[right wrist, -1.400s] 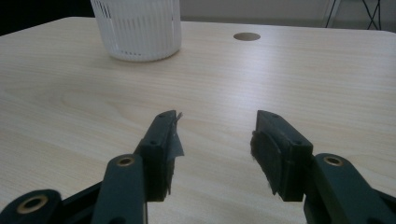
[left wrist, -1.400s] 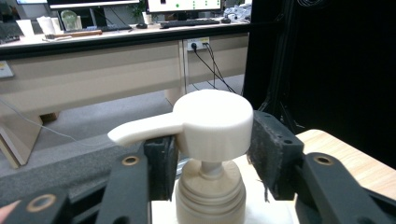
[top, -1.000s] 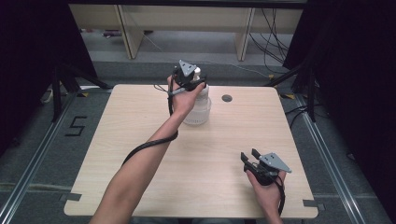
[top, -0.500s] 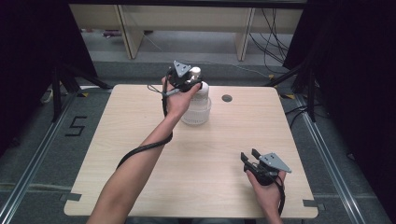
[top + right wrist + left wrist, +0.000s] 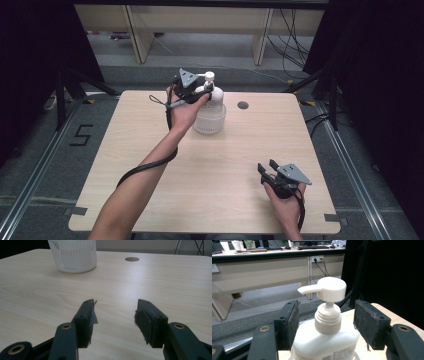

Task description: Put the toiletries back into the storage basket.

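A white pump bottle (image 5: 212, 93) stands in a white ribbed cup (image 5: 209, 121) at the back middle of the wooden table (image 5: 150, 150). My left gripper (image 5: 200, 92) is held at the bottle's left side and is open. In the left gripper view the left gripper (image 5: 327, 315) has a jaw on each side of the pump bottle (image 5: 329, 288) at its neck, with gaps on both sides and no contact. My right gripper (image 5: 267, 167) rests low near the front right of the table. The right gripper (image 5: 115, 312) is open with nothing between its jaws.
A small round hole (image 5: 243, 105) lies in the tabletop right of the cup. The ribbed cup (image 5: 75, 255) stands far ahead of the right gripper. Desks and cables sit on the floor beyond the table's back edge. Dark curtains hang on both sides.
My left gripper has shifted a little to the left at the bottle, and the pump head now shows to its right. The right gripper has not moved.
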Tool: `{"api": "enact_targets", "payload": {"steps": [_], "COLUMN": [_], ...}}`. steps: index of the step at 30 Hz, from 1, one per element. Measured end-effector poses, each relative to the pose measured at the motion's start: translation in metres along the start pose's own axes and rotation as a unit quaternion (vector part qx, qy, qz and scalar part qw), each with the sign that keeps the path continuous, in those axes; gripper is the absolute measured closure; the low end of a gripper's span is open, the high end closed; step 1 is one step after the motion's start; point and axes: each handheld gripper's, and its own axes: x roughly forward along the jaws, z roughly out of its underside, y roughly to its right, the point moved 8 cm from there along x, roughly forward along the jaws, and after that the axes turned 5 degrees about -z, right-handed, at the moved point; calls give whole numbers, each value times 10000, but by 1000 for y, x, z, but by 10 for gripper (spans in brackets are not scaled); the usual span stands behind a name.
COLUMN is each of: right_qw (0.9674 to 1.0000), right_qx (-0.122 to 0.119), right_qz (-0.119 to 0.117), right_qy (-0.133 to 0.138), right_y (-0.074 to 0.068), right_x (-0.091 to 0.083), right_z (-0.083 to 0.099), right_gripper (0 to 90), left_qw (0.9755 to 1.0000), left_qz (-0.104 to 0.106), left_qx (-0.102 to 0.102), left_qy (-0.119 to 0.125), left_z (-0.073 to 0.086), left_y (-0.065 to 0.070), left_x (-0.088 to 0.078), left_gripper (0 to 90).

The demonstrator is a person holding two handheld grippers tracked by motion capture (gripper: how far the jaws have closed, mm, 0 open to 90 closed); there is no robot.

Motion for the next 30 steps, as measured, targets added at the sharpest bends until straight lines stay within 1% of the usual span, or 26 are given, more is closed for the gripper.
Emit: {"api": "enact_targets", "payload": {"steps": [3,4,5,6,9,10,13,14,18,26,29,30], "right_qw": [10000,10000,9999,10000,10000,10000,10000,10000,10000,10000,10000,10000], "right_qx": [-1,-98,-104,-81,-70,5,-69,-6,-17,-13,-11,-55], "right_qz": [0,18,60,59,15,1,15,6,-2,-9,-7,21], "right_qy": [0,7,-36,-4,20,0,26,2,-21,-21,-24,-6], "right_y": [0,1,2,2,1,0,1,0,0,0,0,1], "right_x": [0,0,-1,0,0,0,0,0,0,0,0,1], "right_z": [0,0,0,0,0,0,0,0,0,0,0,0], "right_gripper": [497,497,497,497,497,497,497,497,497,497,497,497], "left_qw": [10000,9999,9999,9999,9999,9998,9999,9999,9998,9997,9997,9997], "left_qz": [26,59,80,88,107,121,103,104,87,129,161,187], "left_qx": [75,84,89,125,135,129,130,130,143,178,153,121], "left_qy": [8,3,-7,-18,-11,-15,-3,-6,-49,-63,-66,-60], "left_z": [0,0,1,2,3,3,5,5,11,22,25,26], "left_y": [1,2,3,3,3,3,1,0,-4,-11,-14,-14], "left_x": [-6,-8,-10,-13,-17,-19,-24,-26,-33,-45,-49,-50], "left_gripper": [365,365,365,365,367,368,368,369,368,364,363,362]}}
